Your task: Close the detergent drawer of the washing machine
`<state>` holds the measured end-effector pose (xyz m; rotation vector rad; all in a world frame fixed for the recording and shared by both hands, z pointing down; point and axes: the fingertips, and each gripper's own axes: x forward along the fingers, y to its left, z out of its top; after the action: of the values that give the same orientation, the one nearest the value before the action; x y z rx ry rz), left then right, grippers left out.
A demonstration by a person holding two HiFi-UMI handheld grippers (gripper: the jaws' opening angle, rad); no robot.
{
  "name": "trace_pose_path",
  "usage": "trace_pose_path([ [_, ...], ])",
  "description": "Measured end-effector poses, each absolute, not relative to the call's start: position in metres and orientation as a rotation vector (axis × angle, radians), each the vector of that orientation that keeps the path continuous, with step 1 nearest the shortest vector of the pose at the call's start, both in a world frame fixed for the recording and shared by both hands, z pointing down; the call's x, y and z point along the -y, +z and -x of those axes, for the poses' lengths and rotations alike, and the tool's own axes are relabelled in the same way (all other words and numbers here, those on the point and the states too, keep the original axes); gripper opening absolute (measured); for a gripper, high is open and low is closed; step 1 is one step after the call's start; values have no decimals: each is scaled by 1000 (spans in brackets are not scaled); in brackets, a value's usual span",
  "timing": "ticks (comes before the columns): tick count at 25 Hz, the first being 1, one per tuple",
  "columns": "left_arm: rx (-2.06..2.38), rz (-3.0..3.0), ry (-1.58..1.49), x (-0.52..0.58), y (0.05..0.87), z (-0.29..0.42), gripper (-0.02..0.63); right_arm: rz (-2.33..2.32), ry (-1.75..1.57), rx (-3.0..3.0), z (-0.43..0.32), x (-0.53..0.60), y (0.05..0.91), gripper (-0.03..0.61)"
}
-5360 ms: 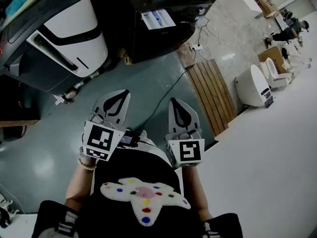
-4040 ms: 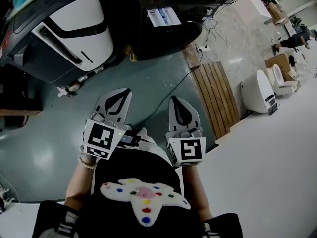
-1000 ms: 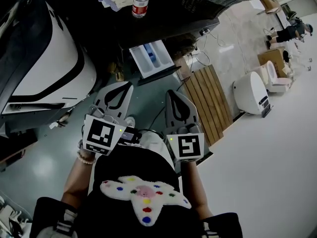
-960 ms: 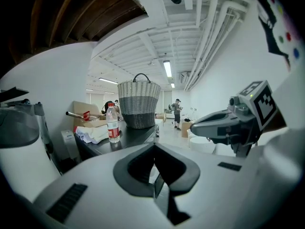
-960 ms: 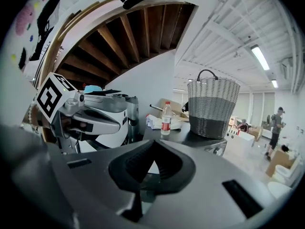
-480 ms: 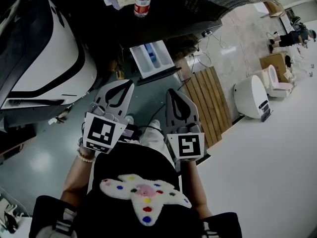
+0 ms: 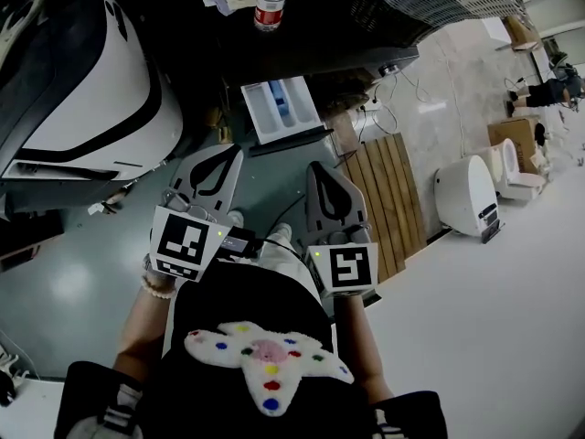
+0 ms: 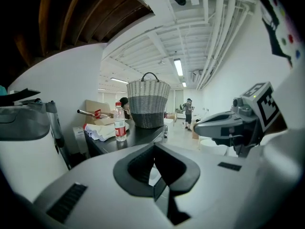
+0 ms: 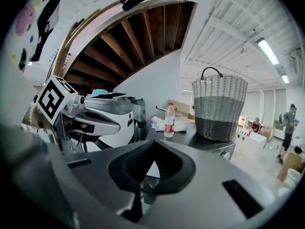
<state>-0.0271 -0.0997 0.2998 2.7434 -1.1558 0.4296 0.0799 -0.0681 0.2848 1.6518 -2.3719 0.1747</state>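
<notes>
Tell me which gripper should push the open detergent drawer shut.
Right, probably. The right gripper sits just below the front of the detergent drawer and points roughly along its slide; the left gripper angles across it. Both are shut and empty.

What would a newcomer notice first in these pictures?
The white detergent drawer stands pulled out of the dark washing machine, top centre in the head view. Below it the left claw and right claw, both shut, point toward it. A wicker basket sits on the machine.
</notes>
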Motion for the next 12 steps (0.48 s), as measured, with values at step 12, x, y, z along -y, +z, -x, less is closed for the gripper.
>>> trace_pose_path([
  [12, 1212, -2683, 372, 92, 301, 20, 31, -1581, 193, 2427, -88, 67, 291, 109],
])
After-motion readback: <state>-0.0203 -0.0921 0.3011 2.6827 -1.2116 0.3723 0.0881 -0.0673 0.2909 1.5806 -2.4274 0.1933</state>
